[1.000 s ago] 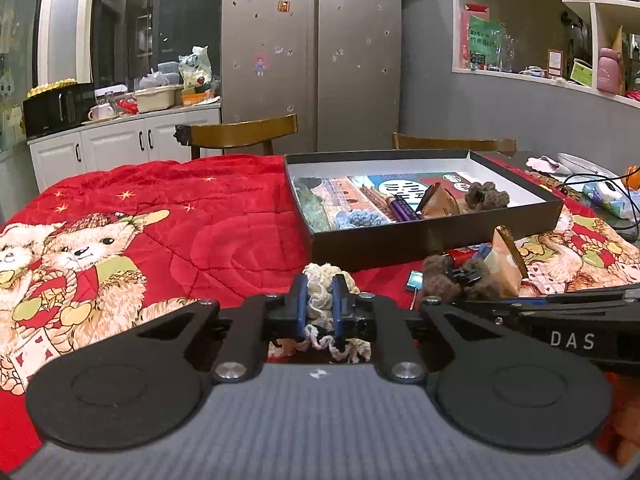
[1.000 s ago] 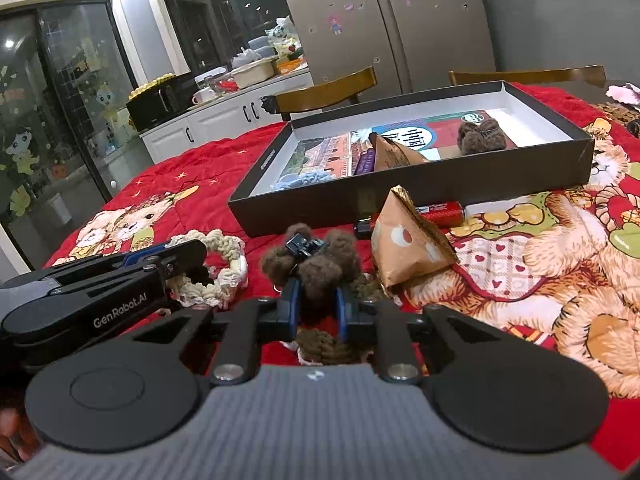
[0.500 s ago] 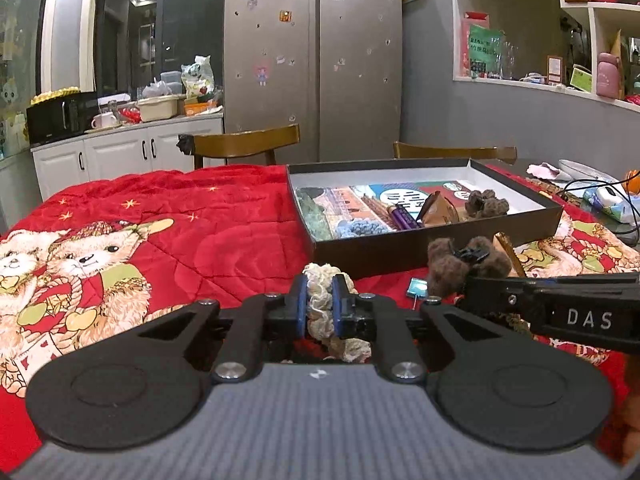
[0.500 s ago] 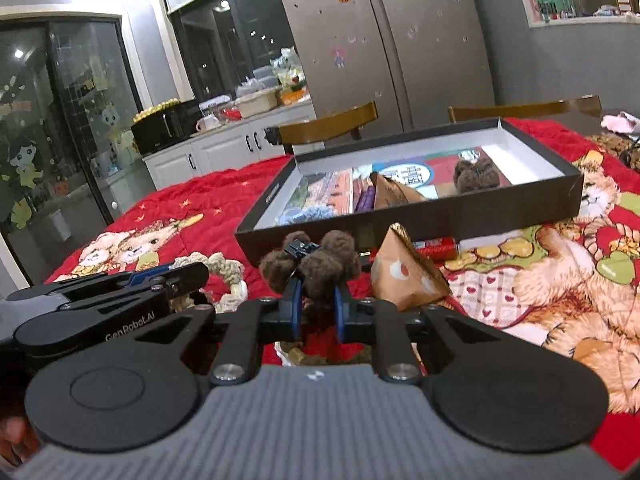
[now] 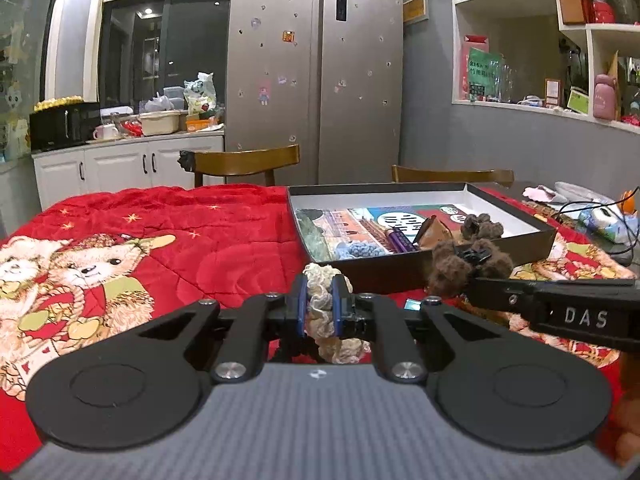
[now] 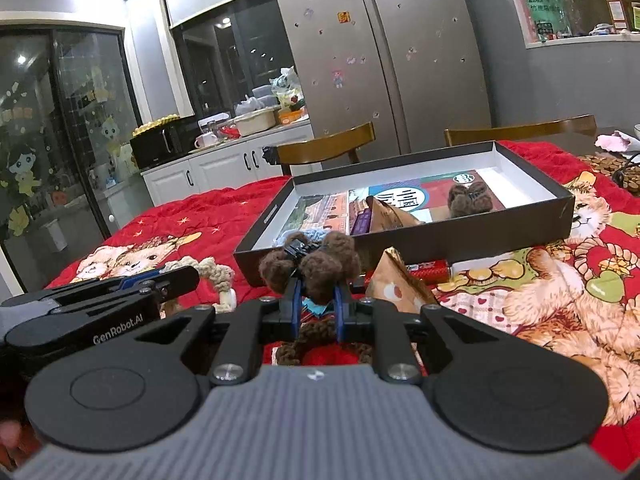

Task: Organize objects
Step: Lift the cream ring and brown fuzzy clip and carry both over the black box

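Meanwhile the left tool (image 5: 320, 300) was clamped on a cream crocheted ring (image 5: 320, 304), hanging lengthwise downward, and the right tool (image 6: 316, 300) on a brown crocheted clip (image 6: 312, 264), bobbles pointing up; both hovered near the black box (image 6: 400, 240) over the red-quilted tabletop (image 5: 200, 240)

My left gripper (image 5: 320, 304): closed on the cream scrunchie (image 5: 320, 300), above the blanket (image 5: 180, 240)
My right gripper (image 6: 316, 300): just right of the left one, clamped on the brown scrunchie (image 6: 316, 268)
Box (image 5: 400, 270): on the blanket, ahead of both grippers
In the box: another brown scrunchie (image 6: 466, 198) to the right, a paper packet (image 6: 390, 214) in the middle
Before the box: a second paper packet (image 6: 400, 288) on the blanket
Behind the table: two chairs (image 5: 244, 162), then the fridge (image 5: 316, 72)
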The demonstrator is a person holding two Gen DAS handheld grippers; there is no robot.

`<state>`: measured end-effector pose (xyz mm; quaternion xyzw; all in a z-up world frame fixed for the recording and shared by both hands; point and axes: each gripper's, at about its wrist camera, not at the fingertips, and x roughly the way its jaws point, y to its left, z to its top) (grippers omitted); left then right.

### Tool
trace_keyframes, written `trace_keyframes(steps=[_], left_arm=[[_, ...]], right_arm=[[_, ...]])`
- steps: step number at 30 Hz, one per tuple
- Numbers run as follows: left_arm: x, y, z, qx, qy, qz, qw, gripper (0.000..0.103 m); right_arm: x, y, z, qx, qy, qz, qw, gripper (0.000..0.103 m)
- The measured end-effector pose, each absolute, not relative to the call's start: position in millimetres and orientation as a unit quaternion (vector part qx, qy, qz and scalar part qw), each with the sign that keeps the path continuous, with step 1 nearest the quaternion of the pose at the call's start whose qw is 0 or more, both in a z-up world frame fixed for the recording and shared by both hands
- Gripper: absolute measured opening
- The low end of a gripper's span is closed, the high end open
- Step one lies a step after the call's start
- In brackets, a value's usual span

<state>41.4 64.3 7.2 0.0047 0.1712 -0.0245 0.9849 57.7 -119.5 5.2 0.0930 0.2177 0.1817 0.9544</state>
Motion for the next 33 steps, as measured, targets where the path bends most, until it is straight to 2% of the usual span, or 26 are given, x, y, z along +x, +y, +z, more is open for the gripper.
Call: trace_keyframes(steps=[12, 26, 33], left_arm=[[36.9, 59.8, 15.3, 0.009, 0.161, -0.008, 0.987, 0.015], [37.5, 65.4, 42.8, 0.004, 0.172, 0.018, 0.985, 0.015], [34.9, 67.7, 64.2, 0.006, 0.164, 0.026, 0.986, 0.015]], right_arm=[[54.6, -121.6, 12.1, 0.093, 0.19, 0.193, 0.958, 0.019], [90.1, -137.5, 38.2, 0.162, 0.25, 0.224, 0.928, 0.019], [99.0, -138.7, 70.5, 0.134, 0.25, 0.217, 0.934, 0.019]])
